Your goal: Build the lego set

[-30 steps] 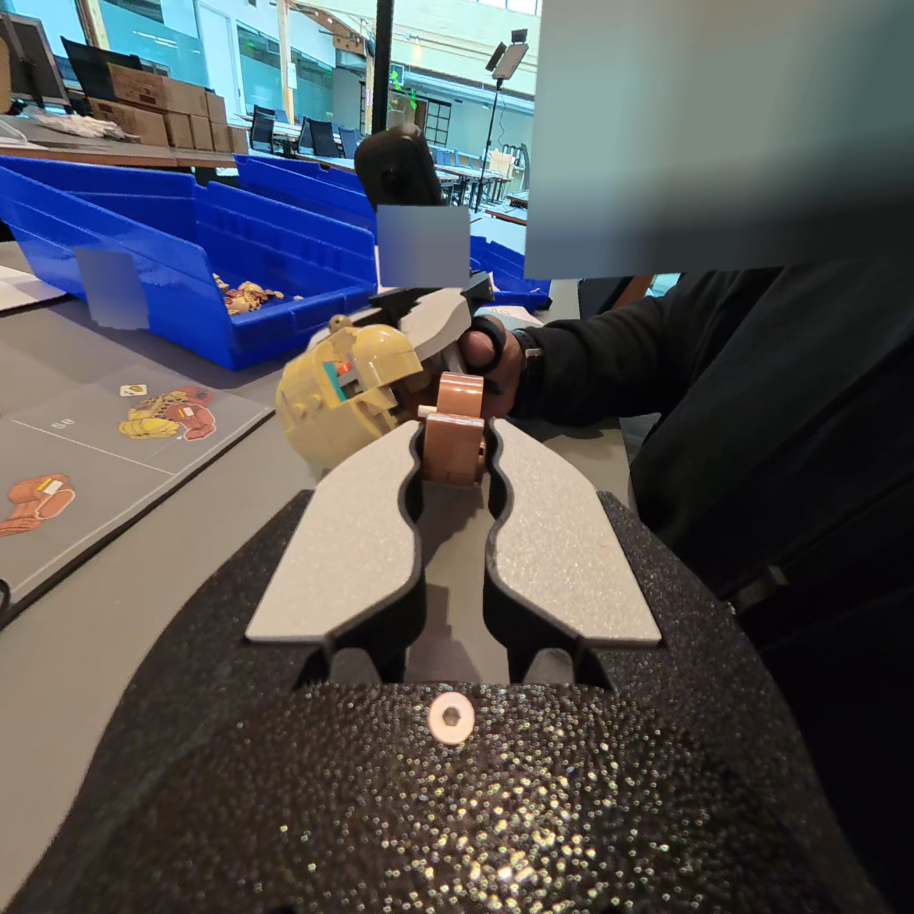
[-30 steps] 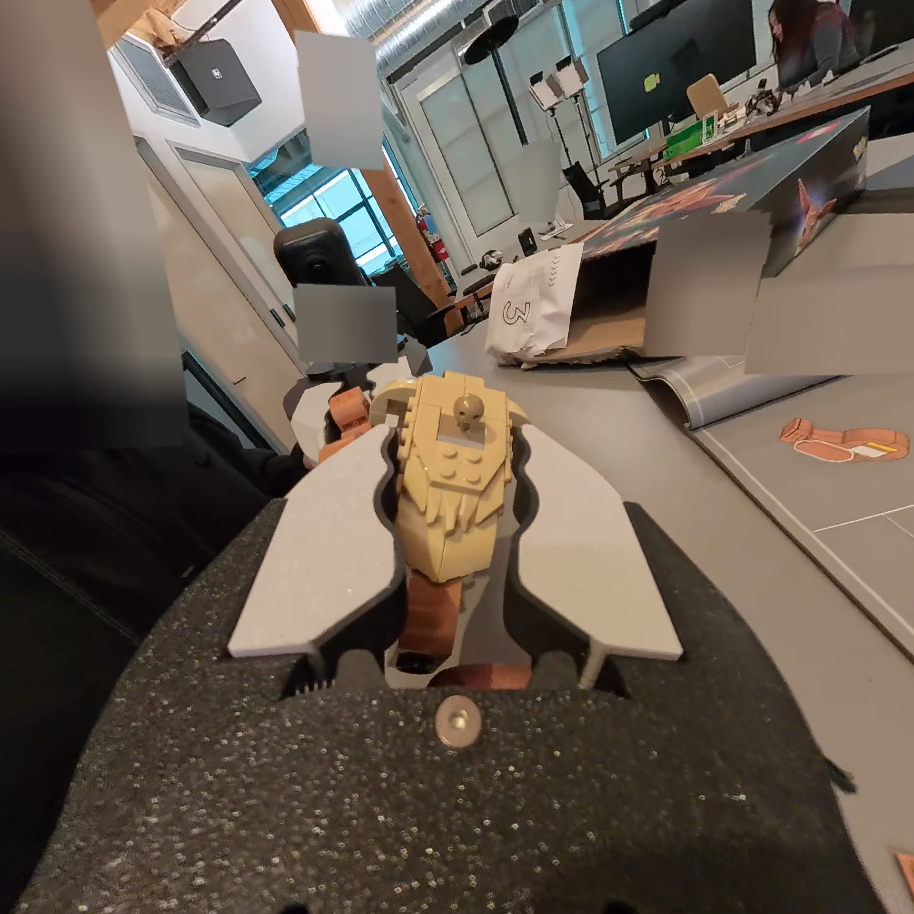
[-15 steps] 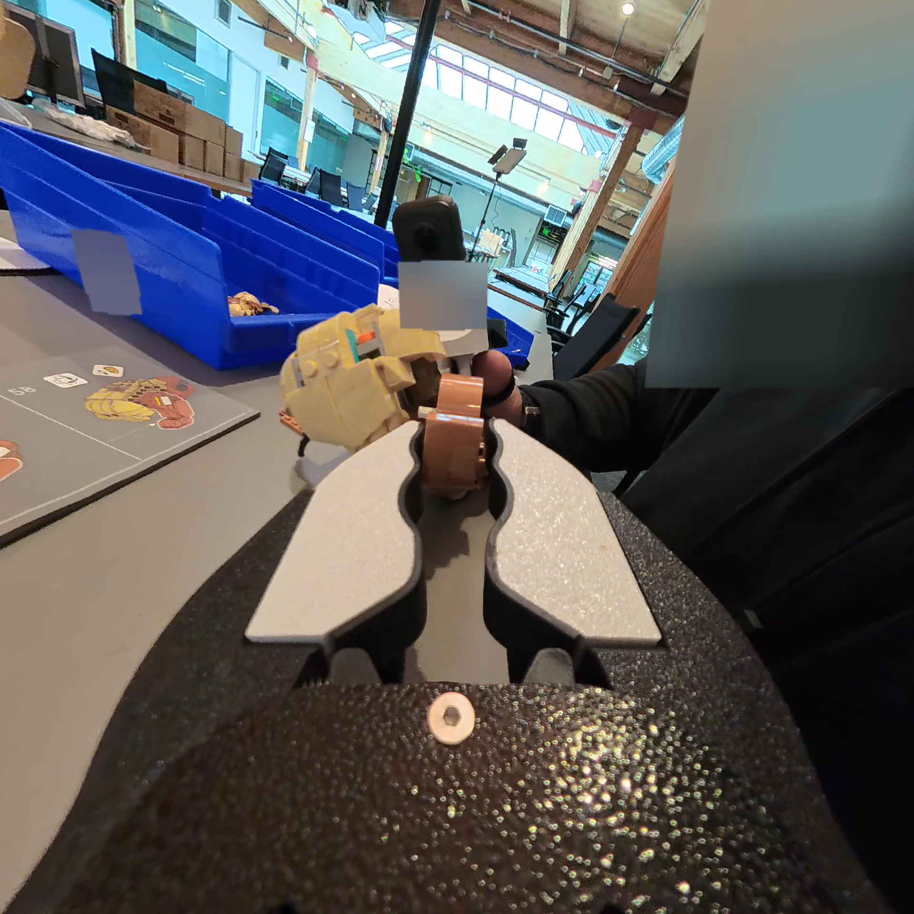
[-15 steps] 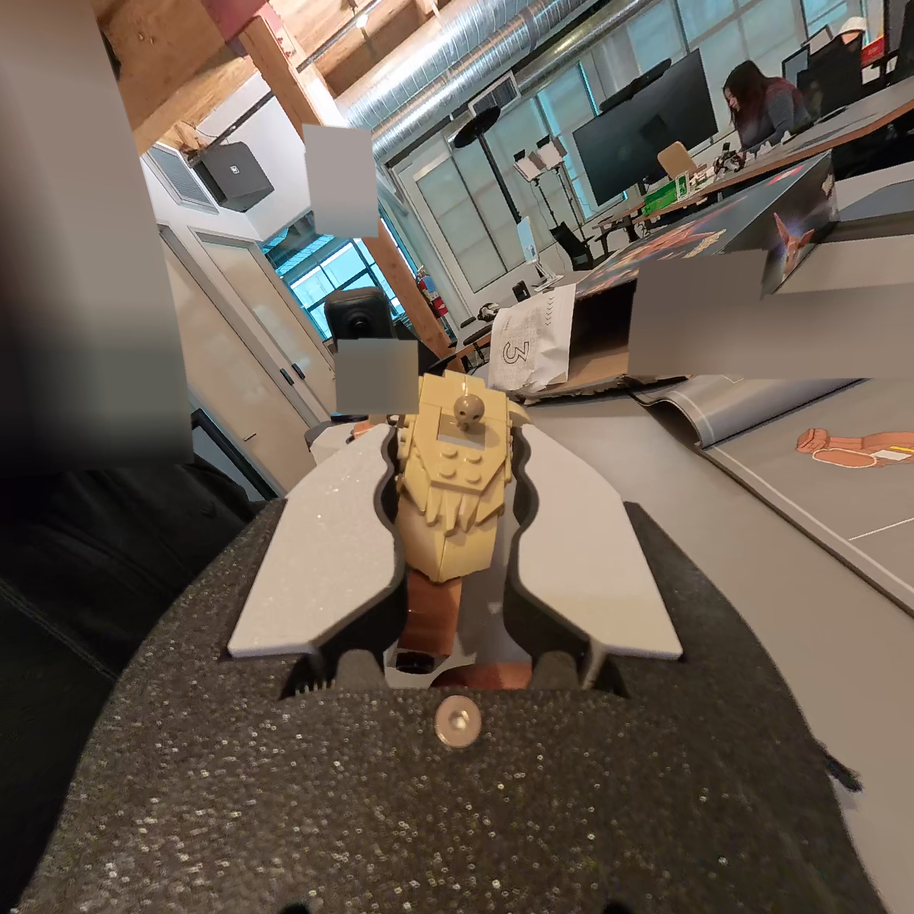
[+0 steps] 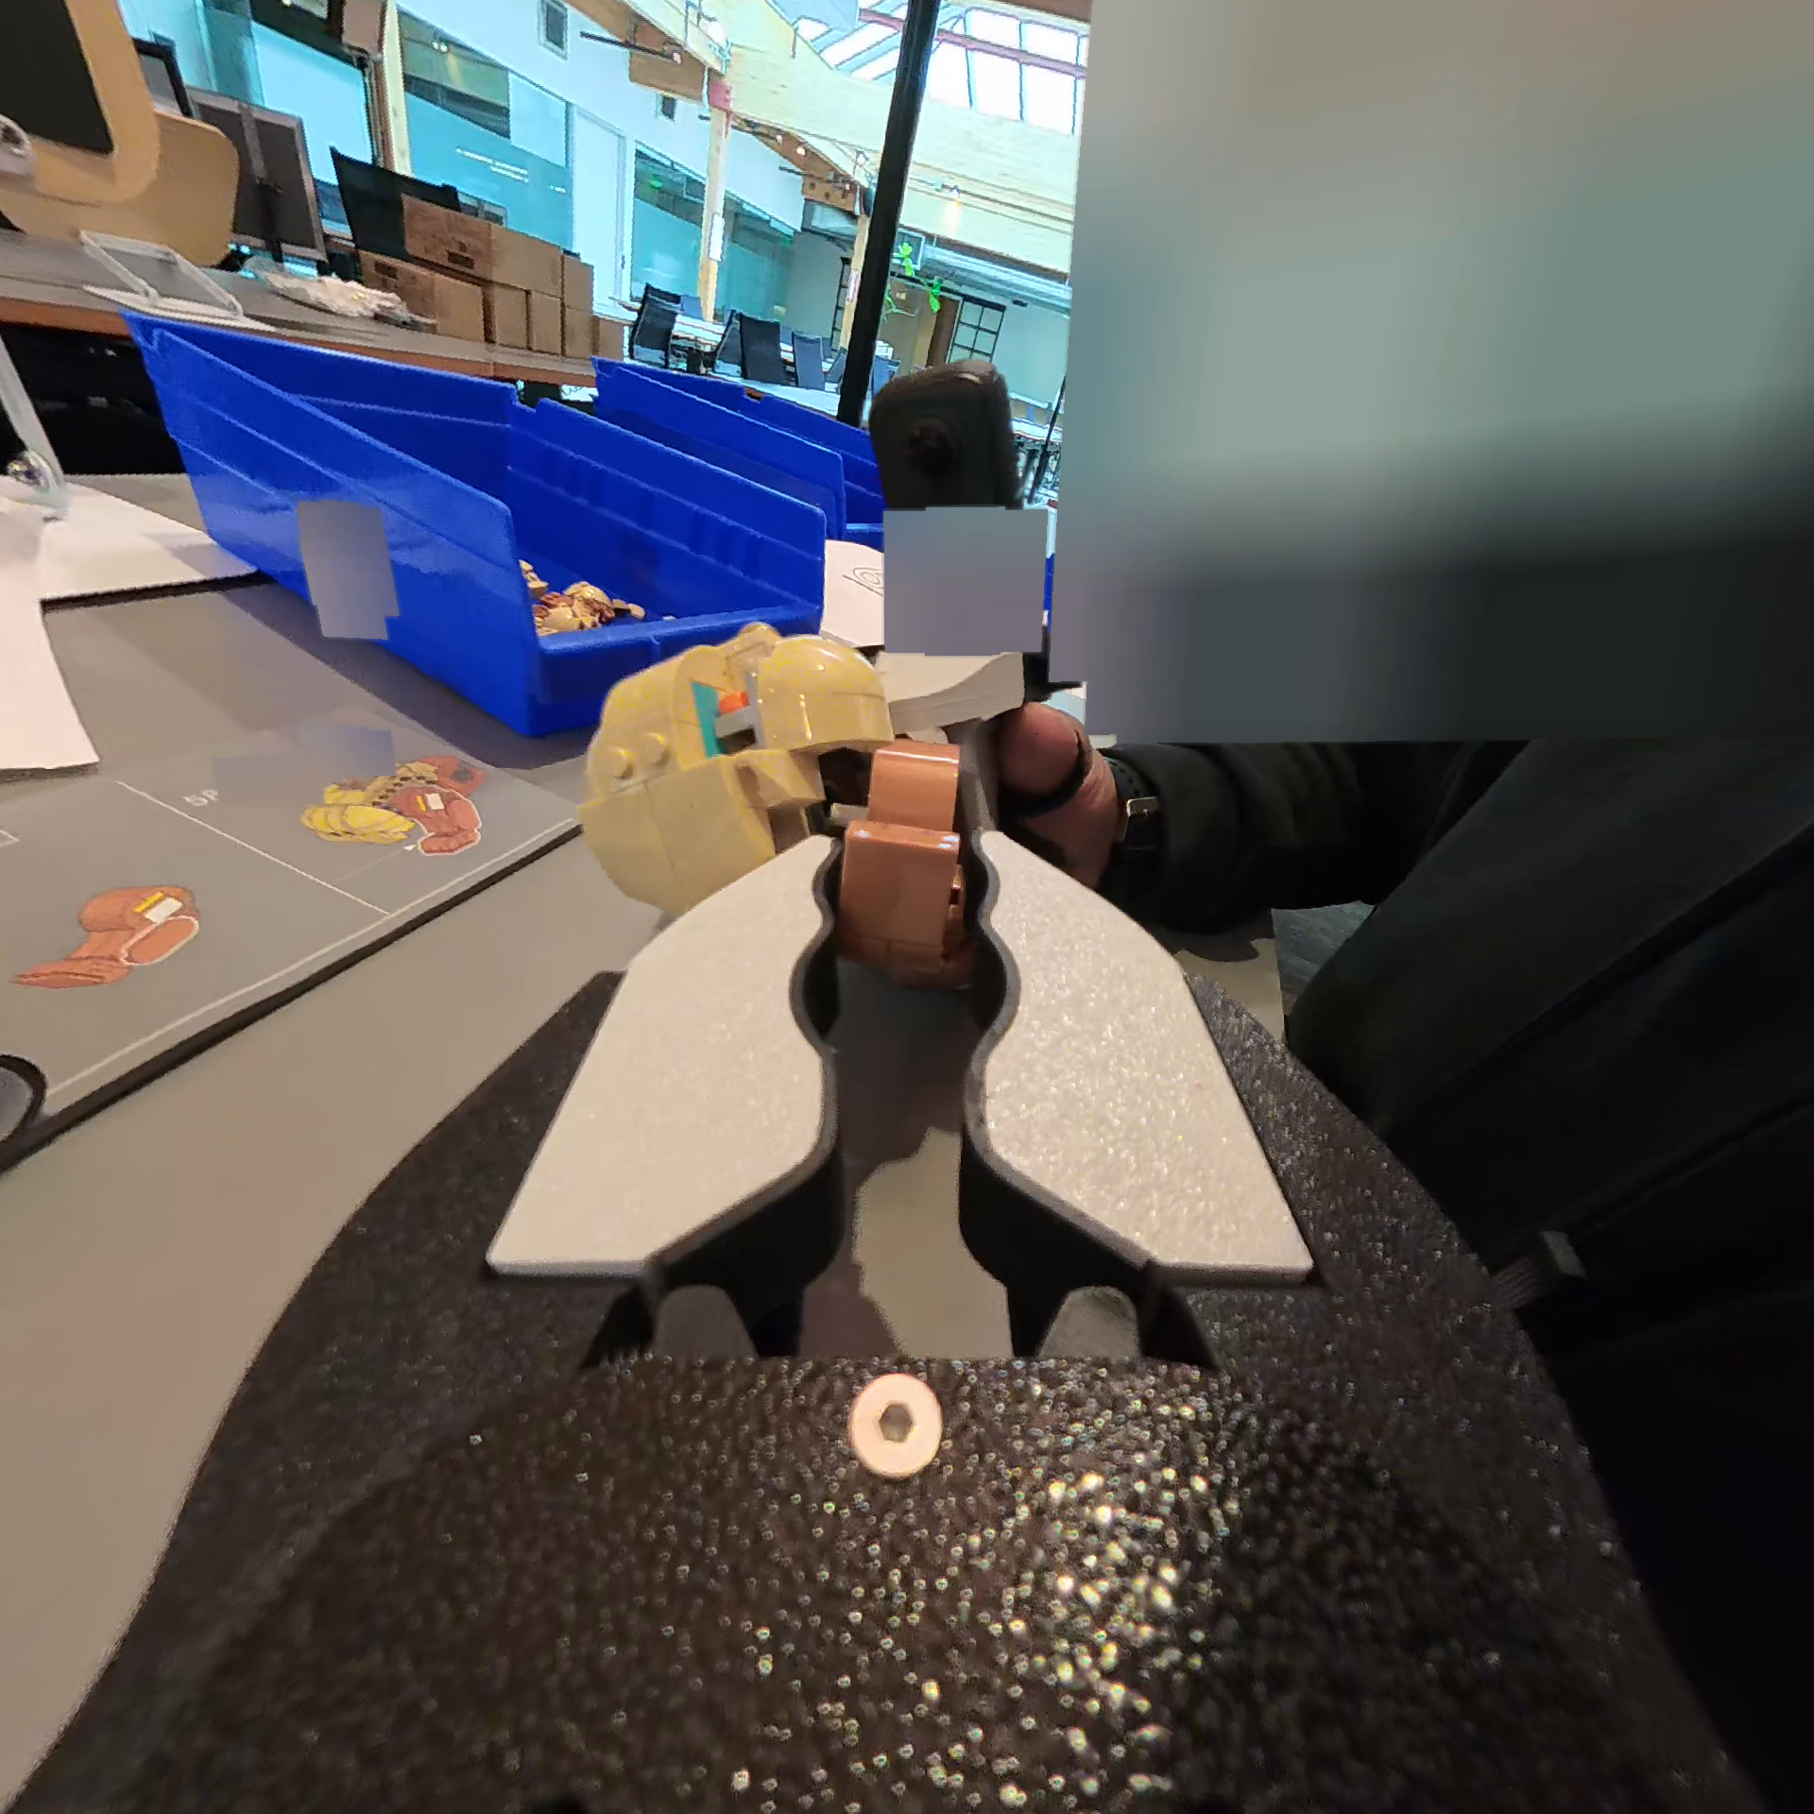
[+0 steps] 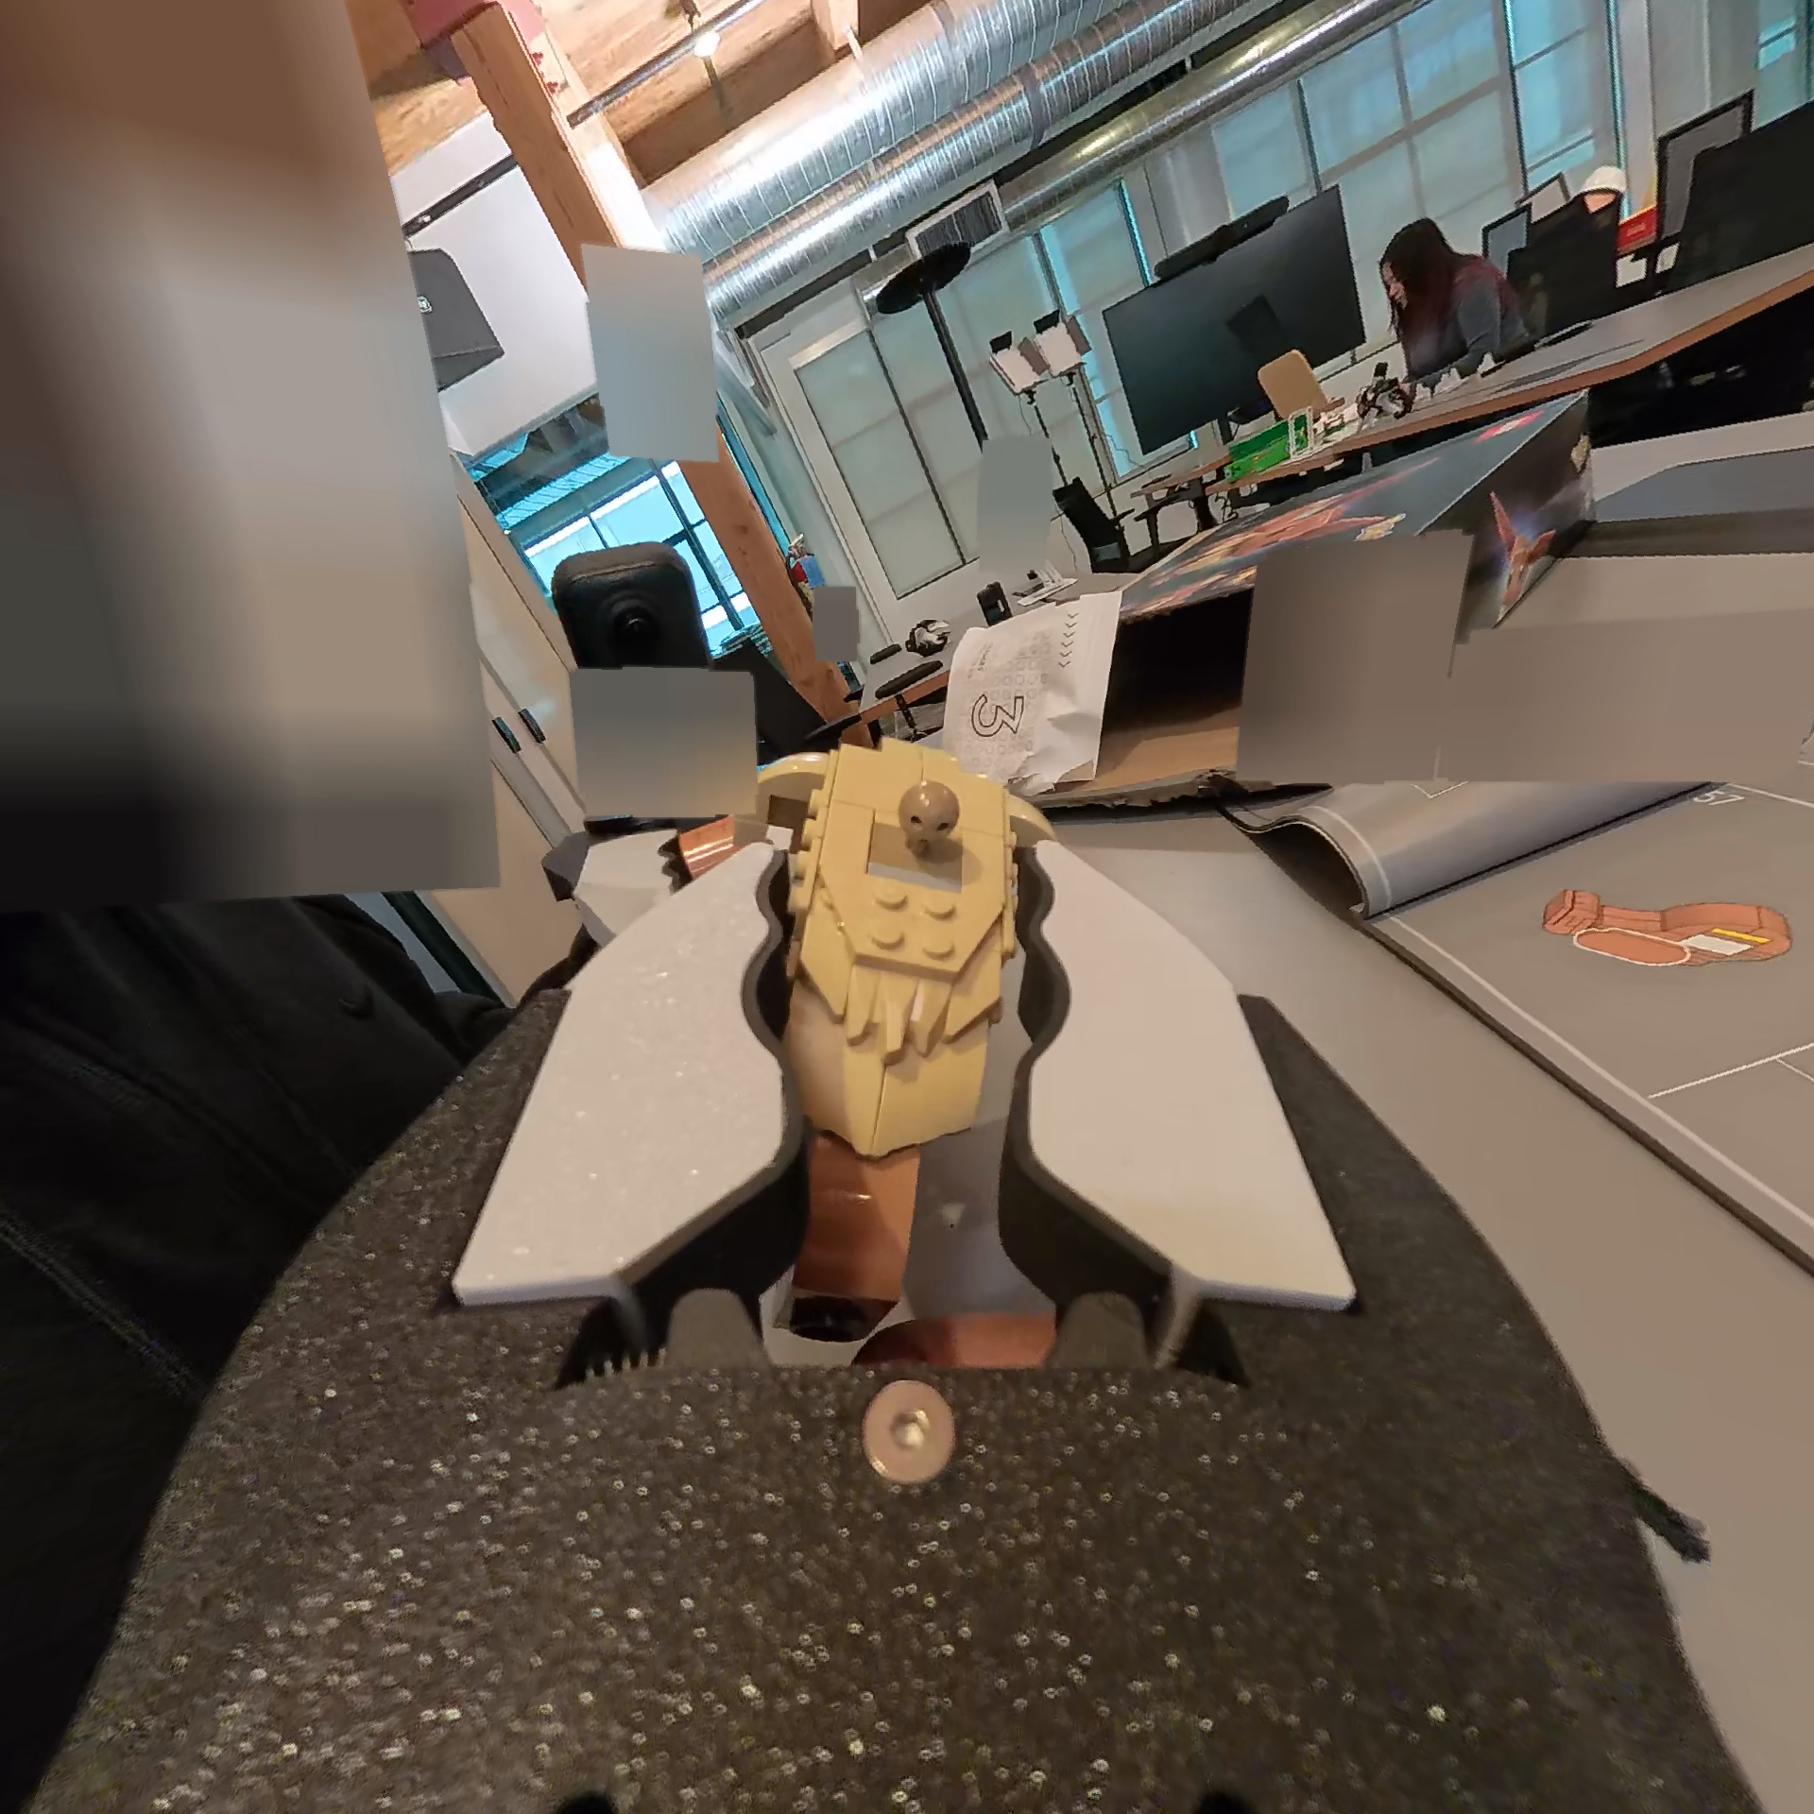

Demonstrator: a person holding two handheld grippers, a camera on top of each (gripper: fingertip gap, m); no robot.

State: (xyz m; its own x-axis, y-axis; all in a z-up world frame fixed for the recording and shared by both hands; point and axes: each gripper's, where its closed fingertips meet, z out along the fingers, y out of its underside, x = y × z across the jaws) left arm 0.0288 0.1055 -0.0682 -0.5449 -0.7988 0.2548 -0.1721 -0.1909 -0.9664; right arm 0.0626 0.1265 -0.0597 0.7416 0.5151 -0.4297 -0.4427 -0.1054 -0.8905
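Tan brick-built piece (image 6: 898, 967), centre frame, clamped between both pads of right gripper (image 6: 898, 883); it joins a brown brick-built limb (image 5: 903, 898), centre frame, gripped narrowly by left gripper (image 5: 901, 883). Both are held above the grey table (image 5: 196, 1227). Blue bin (image 5: 412, 530) upper left, open instruction booklet (image 6: 1571, 942) right.

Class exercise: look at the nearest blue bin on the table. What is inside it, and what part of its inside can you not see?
Inside the nearest blue bin, a small heap of tan and brown brick pieces lies near its front corner. The bin's near wall covers the rest of its floor, so anything lying there cannot be seen.
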